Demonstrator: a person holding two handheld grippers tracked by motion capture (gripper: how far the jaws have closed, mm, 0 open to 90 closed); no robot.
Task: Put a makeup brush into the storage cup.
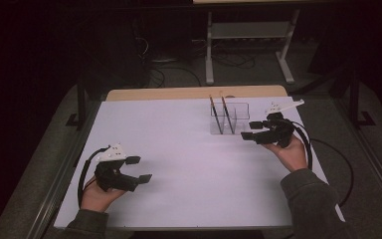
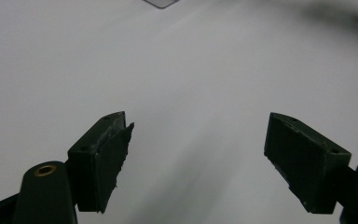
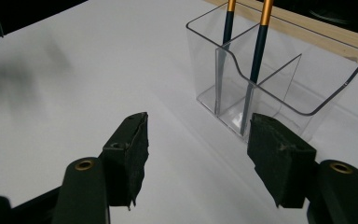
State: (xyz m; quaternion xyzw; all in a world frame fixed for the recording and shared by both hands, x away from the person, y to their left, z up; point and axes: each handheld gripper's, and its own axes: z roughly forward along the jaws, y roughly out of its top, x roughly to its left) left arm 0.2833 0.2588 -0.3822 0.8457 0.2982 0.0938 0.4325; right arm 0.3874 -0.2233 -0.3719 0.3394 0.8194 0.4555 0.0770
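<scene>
While both pencils stand in their holder, the scene reads as below.

pencils: two dark pencils [image 3: 261, 42] with orange-gold upper ends stand leaning in the clear holder [image 1: 229, 118]; seen from the right gripper view, each appears to sit in its own compartment, though the clear walls make that hard to settle.
holder: a see-through divided box toward the far right of the white bench [image 1: 179, 164], with a strip of bare wood behind it.
right gripper: right gripper [image 1: 247, 130] hovers just beside the holder's right side, its fingers [image 3: 130, 149] apart and clamped on nothing.
left gripper: left gripper [image 1: 140, 169] rests low at the near left, well apart from the holder, fingers [image 2: 102, 158] spread wide and empty.
step in hand: judging by the empty fingers next to the filled holder, a placing step looks finished, or a pick-up is about to start.
next move: either drawing the right hand clear without knocking the light holder, or lining the fingers on one slim pencil shaft.
writing: no brand, label or lettering can be read anywhere.
</scene>
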